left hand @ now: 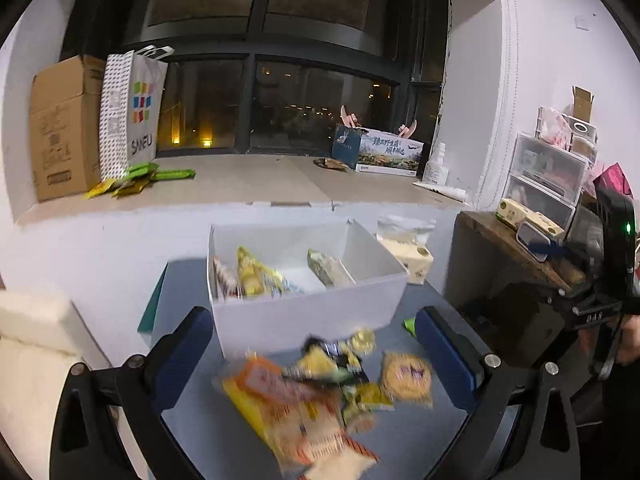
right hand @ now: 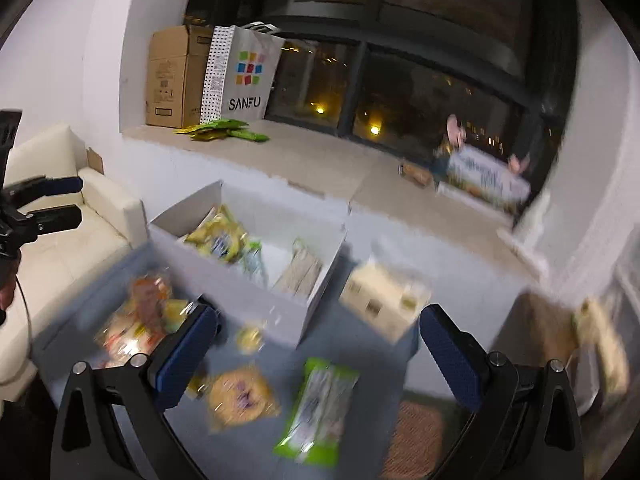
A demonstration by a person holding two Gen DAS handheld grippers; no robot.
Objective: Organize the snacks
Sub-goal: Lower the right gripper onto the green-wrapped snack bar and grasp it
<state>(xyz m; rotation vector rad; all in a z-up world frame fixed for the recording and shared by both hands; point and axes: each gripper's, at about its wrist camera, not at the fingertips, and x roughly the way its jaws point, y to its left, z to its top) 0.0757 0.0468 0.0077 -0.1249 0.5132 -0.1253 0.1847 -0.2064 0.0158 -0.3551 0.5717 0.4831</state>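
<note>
hovering with jaws wide and empty, left gripper and right gripper sit between picks. loose crinkly plastic snack packets lie on the grey table before the white rectangular cardboard box, partly filled. next likely: closing on the green-edged packet.

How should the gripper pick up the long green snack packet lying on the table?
Grip the green packet across its narrow middle, coming down from above. It lies flat, long and thin, so the open right gripper probably spans its width easily. The round yellow biscuit pack sits close to its left, so stay centred.
</note>
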